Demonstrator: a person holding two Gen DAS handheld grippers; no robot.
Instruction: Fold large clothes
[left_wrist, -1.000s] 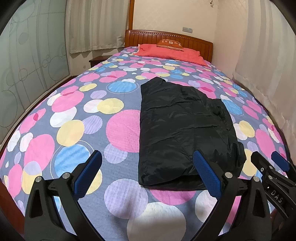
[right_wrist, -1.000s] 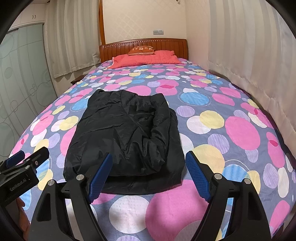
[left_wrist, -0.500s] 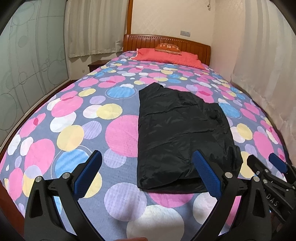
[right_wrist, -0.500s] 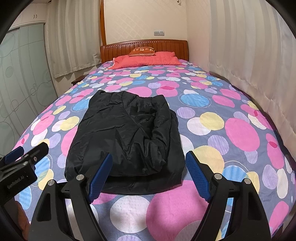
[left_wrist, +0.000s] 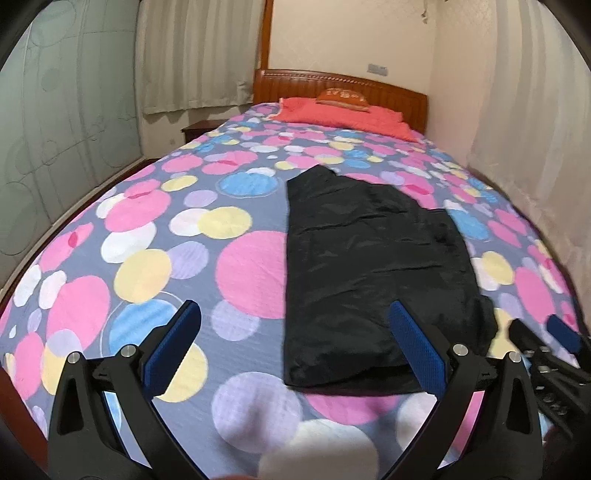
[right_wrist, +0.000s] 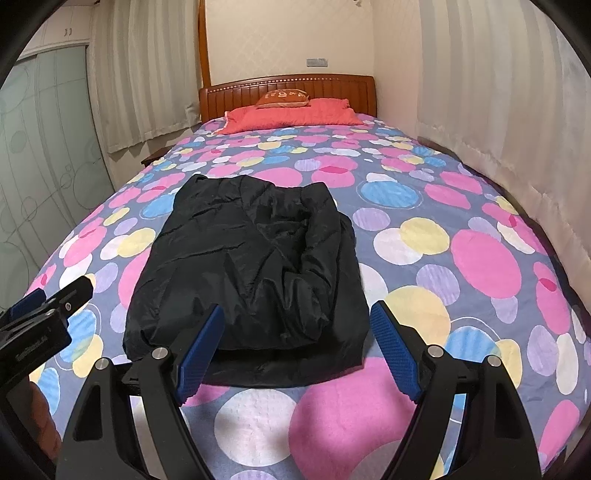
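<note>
My left tongs (left_wrist: 293, 326) and right tongs (right_wrist: 297, 325) are both wide open, empty, above the folded black jacket (right_wrist: 251, 266) on the bed (right_wrist: 480, 258).

My left gripper (left_wrist: 293, 326), black angular frame, blue textured pads (left_wrist: 415, 345), silver screws beside them, my right gripper (right_wrist: 295, 334) alike, white lettering on the black body.
</note>
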